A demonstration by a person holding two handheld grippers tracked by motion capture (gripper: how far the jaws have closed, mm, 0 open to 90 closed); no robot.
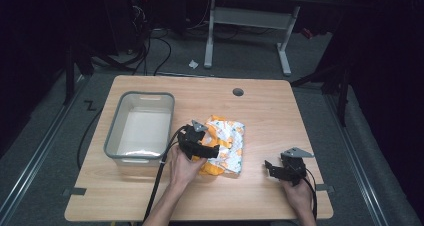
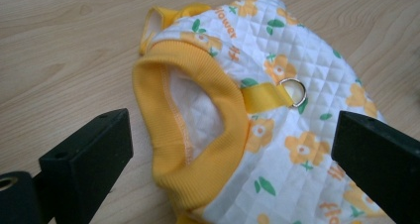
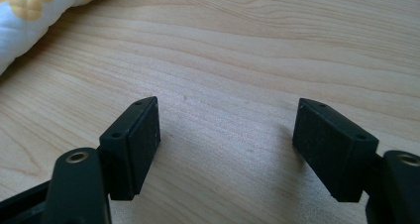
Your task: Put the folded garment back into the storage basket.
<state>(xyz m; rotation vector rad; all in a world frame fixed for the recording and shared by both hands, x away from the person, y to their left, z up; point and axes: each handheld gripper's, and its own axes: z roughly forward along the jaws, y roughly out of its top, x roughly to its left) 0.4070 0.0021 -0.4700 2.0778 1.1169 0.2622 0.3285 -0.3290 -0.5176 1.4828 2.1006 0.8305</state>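
High view: wooden table (image 1: 260,111) w/ a grey tub (image 1: 140,128) on its left half. Just right of the tub lies the quilted pet vest (image 1: 227,146), white w/ yellow flowers, flat on the wood near the table's middle. My left gripper (image 1: 212,152) sits over the vest's near-left edge; my right gripper (image 1: 271,167) rests well apart from it, near the table's right front, over bare wood. Left gripper view: my jaws stand wide apart, nothing pinched, the vest's yellow ribbed collar (image 2: 198,130) lying between them. Yellow strap w/ a small metal D-ring (image 2: 293,91) sits past the collar. Right gripper view: jaws spread too, plain wood between, vest corner (image 3: 34,11) at top left.
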